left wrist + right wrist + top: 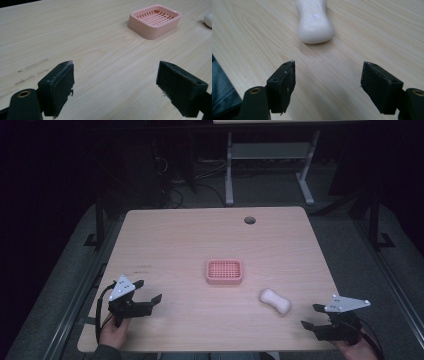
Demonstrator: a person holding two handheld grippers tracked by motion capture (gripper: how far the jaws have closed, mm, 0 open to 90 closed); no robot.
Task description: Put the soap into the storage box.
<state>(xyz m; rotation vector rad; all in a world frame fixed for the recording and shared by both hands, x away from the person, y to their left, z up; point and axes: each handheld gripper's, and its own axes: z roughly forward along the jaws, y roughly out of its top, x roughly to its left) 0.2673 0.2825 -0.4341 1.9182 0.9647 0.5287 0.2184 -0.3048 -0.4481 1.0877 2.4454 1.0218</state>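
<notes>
- Nearest the high view's camera, at the bottom edge: two hands, each gripping a black two-jaw claw with a grey three-cornered plate on top.
- Left claw point(150, 291) held low over the near left corner of the table point(170, 235), jaws spread wide apart, nothing between them; aimed inward toward the middle of the table.
- Right claw point(313, 316) held low over the near right corner, jaws likewise wide apart and empty; aimed inward and to the left.
- Near the table's middle: pink soap dish point(224, 272) with a slotted grid floor, sitting flat and empty.
- To the right of the dish and nearer the person: white bar of soap point(275, 301), waisted like a peanut, lying flat on bare wood, apart from the dish and touching neither claw.
- From the left gripper view: dish point(154, 21) ahead and to the right of the open jaws, well apart from them; edge of the soap just visible at the far right.
- From the right gripper view: soap point(315, 21) lying lengthwise straight ahead, near the open jaws and centred between their lines.
- Judged from this layout: right claw probably opened and lined up so as to close across the soap's narrow waist; left claw probably parked clear, or ready to steady the dish.
- Soap likely slick and rounded, so a grip at the waist seems safest.
- Beyond the table: dark floor, cables, legs of another desk.
</notes>
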